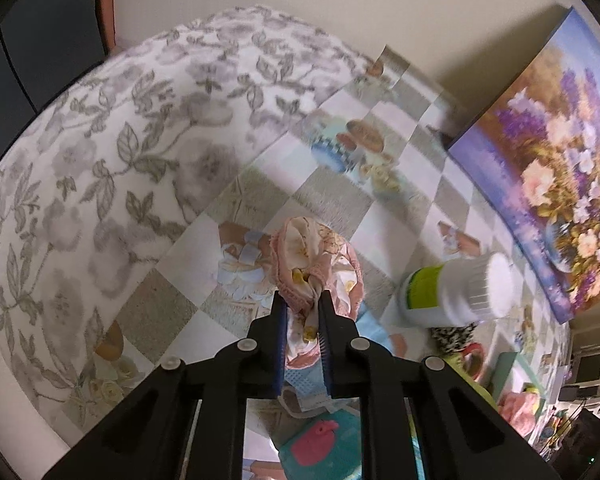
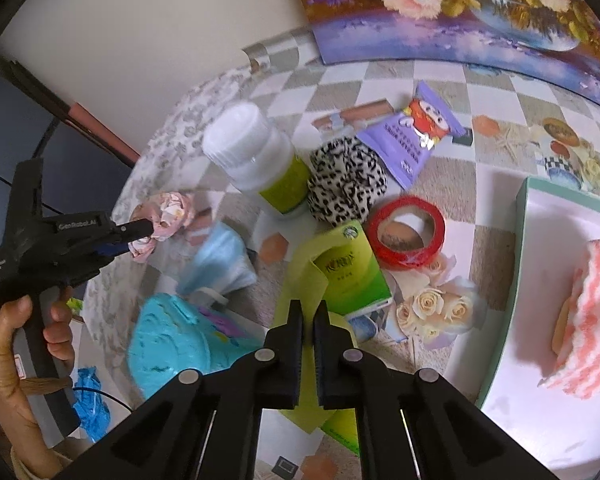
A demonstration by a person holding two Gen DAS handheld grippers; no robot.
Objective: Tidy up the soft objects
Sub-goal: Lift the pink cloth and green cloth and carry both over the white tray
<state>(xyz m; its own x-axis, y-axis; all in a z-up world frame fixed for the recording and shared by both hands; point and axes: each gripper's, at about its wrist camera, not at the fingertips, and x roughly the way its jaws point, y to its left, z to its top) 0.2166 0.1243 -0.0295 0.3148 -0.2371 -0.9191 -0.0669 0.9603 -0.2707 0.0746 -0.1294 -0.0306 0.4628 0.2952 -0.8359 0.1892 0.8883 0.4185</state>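
Observation:
My left gripper (image 1: 302, 300) is shut on a pink floral scrunchie (image 1: 316, 264) and holds it above the checkered tablecloth; it also shows in the right wrist view (image 2: 150, 229) with the scrunchie (image 2: 168, 212). My right gripper (image 2: 308, 312) is nearly shut with nothing between its jaws, hovering over a green box (image 2: 348, 276). A leopard-print scrunchie (image 2: 346, 184), a light blue face mask (image 2: 220, 264) and a teal soft pouch (image 2: 172, 340) lie on the table. A pink striped cloth (image 2: 588, 320) lies in the white tray (image 2: 516, 280).
A white bottle with a green label (image 2: 260, 160), a red tape roll (image 2: 408, 232) and a purple snack packet (image 2: 416, 132) stand around the middle. A flower painting (image 2: 460, 8) leans at the back. A grey floral cloth (image 1: 120, 160) covers the table's left side.

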